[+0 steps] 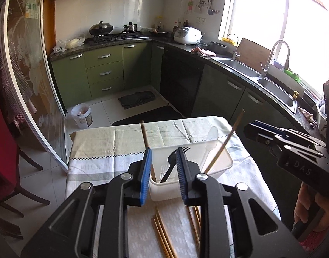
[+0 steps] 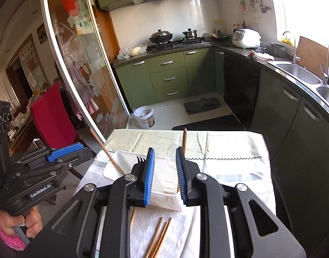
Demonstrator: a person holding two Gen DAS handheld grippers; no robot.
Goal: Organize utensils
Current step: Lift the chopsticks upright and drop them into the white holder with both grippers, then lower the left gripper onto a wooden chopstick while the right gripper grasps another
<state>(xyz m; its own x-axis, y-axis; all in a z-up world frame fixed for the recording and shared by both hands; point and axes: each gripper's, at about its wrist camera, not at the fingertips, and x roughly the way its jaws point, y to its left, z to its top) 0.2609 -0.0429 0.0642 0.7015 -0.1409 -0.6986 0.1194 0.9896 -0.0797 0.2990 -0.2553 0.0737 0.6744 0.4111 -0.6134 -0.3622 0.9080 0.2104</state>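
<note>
A white plastic utensil basket (image 1: 218, 161) (image 2: 164, 172) stands on the cloth-covered table (image 1: 100, 146). It holds a black fork (image 1: 169, 168) (image 2: 139, 159), a white spoon (image 1: 211, 136) and two upright wooden chopsticks. My left gripper (image 1: 164, 150) hovers over the basket's near end, open, one chopstick (image 1: 145, 138) leaning beside its left pad, untouched by the other pad. My right gripper (image 2: 165, 150) is open too, the other chopstick (image 2: 184, 138) standing free by its right pad. Several more chopsticks (image 1: 162, 232) (image 2: 160, 238) lie loose on the cloth in front of the basket.
Each gripper shows in the other's view: the right gripper (image 1: 253, 129) and the left gripper (image 2: 78, 150). A red chair (image 2: 52, 116) and glass sliding door (image 1: 28, 71) flank the table's left. Green cabinets, a double sink (image 1: 272, 86) and a white bucket (image 1: 81, 116) lie beyond.
</note>
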